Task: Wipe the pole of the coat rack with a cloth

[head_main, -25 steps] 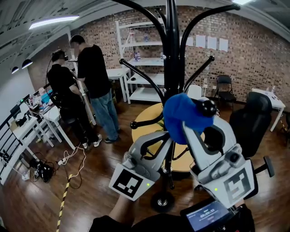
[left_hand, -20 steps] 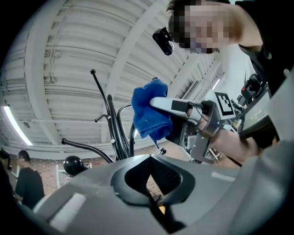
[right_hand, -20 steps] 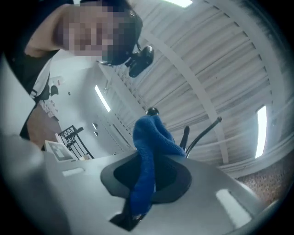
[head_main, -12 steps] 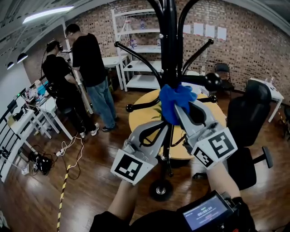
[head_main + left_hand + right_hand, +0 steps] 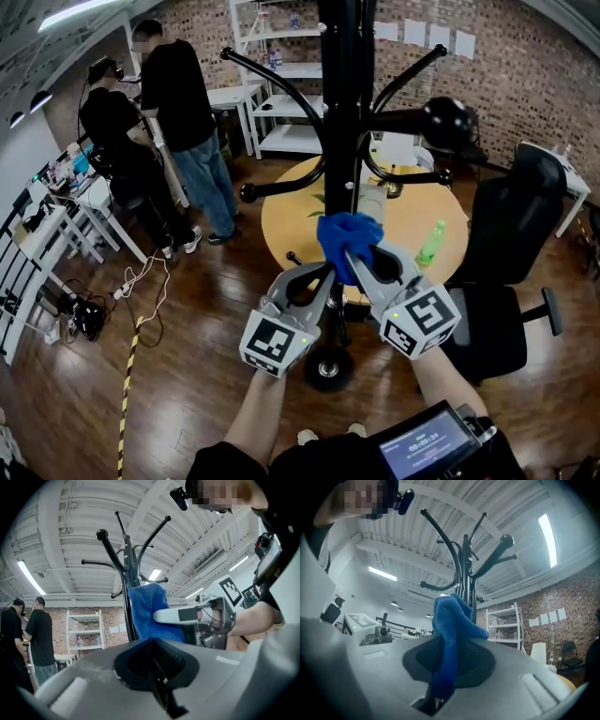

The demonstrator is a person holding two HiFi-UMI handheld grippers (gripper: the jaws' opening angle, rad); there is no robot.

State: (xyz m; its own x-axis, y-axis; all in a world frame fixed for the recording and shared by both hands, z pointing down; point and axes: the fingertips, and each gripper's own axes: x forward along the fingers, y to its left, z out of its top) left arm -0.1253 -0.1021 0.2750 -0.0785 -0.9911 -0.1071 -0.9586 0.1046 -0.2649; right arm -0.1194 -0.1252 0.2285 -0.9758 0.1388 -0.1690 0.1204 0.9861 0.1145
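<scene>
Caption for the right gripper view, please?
Right gripper shut on a fuzzy blue cloth at the black metal coat rack pole.

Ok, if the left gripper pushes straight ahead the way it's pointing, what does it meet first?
Most likely the blue cloth, which the right gripper holds at the pole, directly ahead of the left gripper and its shut, empty jaws. Depth is hard to judge from here.
</scene>
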